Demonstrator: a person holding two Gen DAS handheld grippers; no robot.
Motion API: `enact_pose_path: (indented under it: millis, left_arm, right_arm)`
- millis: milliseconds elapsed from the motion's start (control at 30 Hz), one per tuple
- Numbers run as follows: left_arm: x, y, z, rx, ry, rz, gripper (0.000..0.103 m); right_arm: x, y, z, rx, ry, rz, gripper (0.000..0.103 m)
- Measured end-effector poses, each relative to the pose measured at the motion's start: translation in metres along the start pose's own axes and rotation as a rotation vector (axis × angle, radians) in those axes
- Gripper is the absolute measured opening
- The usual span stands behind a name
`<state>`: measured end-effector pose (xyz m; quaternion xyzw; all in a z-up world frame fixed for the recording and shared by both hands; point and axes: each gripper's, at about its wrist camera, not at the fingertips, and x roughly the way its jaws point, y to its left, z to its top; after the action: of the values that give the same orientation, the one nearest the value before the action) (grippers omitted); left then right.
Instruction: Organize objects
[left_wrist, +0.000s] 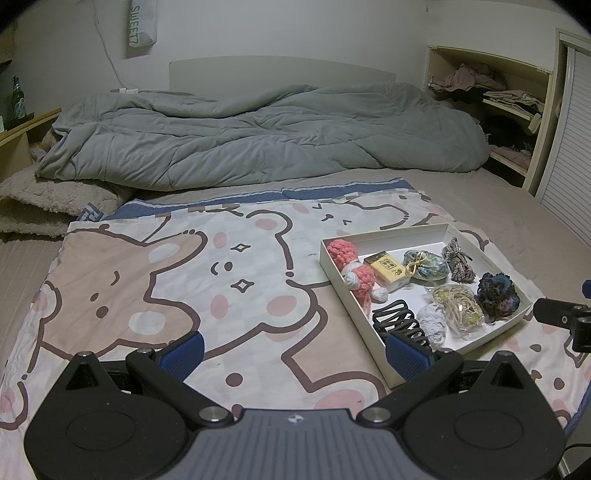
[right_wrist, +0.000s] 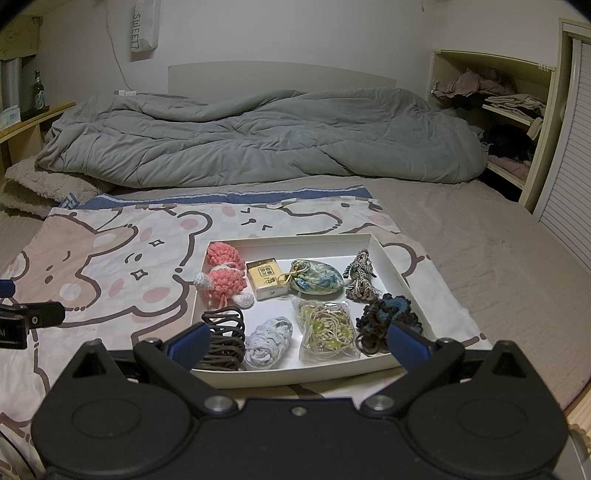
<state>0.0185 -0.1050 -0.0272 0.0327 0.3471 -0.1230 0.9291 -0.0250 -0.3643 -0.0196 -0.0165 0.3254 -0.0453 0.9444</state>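
Note:
A shallow white box (right_wrist: 397, 275) (left_wrist: 332, 266) lies on a cartoon bear sheet (left_wrist: 166, 280) and holds several small items. Among them are a pink crocheted doll (right_wrist: 225, 277) (left_wrist: 354, 273), a yellow box (right_wrist: 266, 282) (left_wrist: 388, 271), a blue-green pouch (right_wrist: 317, 282), a braided cord (right_wrist: 360, 278), a dark crocheted piece (right_wrist: 386, 317) (left_wrist: 496, 297), a bag of beige cords (right_wrist: 328, 328), a pale yarn bundle (right_wrist: 267, 341) and a black hair claw (right_wrist: 223, 338) (left_wrist: 397, 319). My right gripper (right_wrist: 297, 341) hangs open over the box's near edge. My left gripper (left_wrist: 295, 350) is open above the sheet, left of the box.
A rumpled grey duvet (right_wrist: 258, 136) covers the far half of the bed. A folded beige blanket (left_wrist: 48, 206) sits at the far left. Shelves with clothes (right_wrist: 506, 122) stand at the right, and a bottle (right_wrist: 38, 92) on a ledge at the left.

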Motion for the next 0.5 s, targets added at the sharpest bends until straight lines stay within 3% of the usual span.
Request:
enact_pose_path:
  millis: [500]
  left_arm:
    - [-0.0002,0.0011,-0.0015,-0.002,0.004,-0.001,0.103]
  right_arm:
    - [-0.0002,0.0002,0.0001,-0.003,-0.002,0.001,0.103]
